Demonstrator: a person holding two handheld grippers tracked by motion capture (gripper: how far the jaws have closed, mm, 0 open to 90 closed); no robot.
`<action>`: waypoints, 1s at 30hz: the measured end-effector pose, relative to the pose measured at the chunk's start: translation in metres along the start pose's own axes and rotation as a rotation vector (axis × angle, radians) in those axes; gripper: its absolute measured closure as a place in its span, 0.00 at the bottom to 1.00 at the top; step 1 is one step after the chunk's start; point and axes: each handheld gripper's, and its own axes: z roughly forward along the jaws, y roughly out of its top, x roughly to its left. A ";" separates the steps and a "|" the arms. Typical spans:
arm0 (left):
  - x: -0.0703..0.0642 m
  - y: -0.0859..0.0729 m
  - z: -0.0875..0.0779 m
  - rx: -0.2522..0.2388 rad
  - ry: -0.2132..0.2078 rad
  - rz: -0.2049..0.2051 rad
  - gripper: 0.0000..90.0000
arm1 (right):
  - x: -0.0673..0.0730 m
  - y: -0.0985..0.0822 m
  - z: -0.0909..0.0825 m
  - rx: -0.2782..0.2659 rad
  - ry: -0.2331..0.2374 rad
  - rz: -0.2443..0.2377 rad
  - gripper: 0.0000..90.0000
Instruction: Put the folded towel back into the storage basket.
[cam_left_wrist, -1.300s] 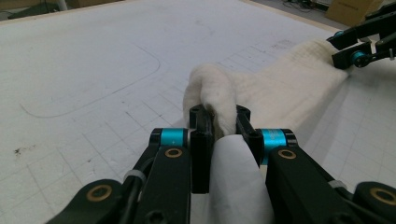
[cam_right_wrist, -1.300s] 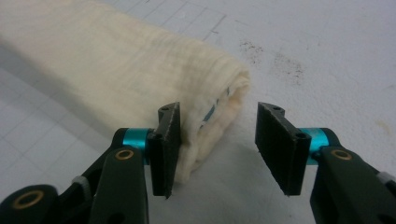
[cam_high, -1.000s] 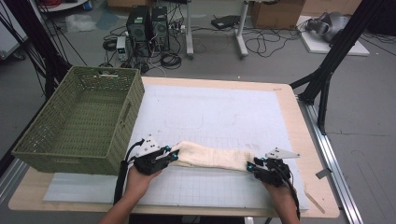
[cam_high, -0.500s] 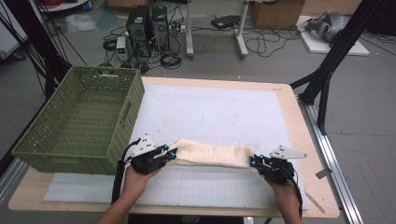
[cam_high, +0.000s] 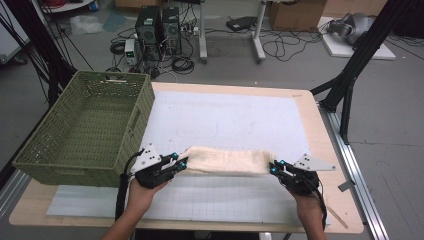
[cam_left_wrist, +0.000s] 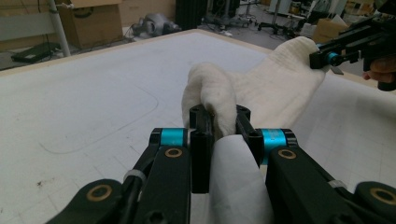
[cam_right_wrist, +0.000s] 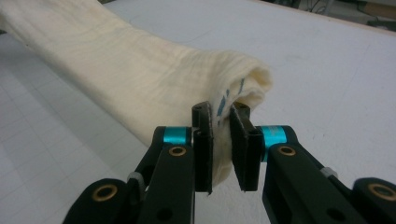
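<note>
Cloth (cam_high: 227, 161) hangs stretched between the two claws, near the front edge of the table (cam_high: 305, 107). Left claw (cam_high: 181, 163) is clenched on one end of it, and right claw (cam_high: 273, 168) is clenched on the other end. The step in hand seems to be holding the cloth out flat for folding. Basket (cam_high: 82, 130) stands to the left of the left claw. Next move probably needs both claws to travel together, keeping the cloth tight.

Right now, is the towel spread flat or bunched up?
Bunched up. The towel is gathered into a long narrow roll, stretched between the left hand-held gripper and right hand-held gripper.
</note>
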 end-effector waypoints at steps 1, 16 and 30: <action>0.000 0.001 -0.001 -0.005 0.001 0.004 0.88 | -0.001 0.001 0.000 -0.007 0.001 -0.005 0.89; -0.004 0.006 -0.015 -0.026 -0.004 0.048 0.90 | -0.002 0.015 0.001 -0.090 0.010 -0.014 0.89; -0.005 0.011 -0.028 -0.053 0.004 0.054 0.90 | -0.001 0.027 0.007 -0.143 0.009 -0.039 0.89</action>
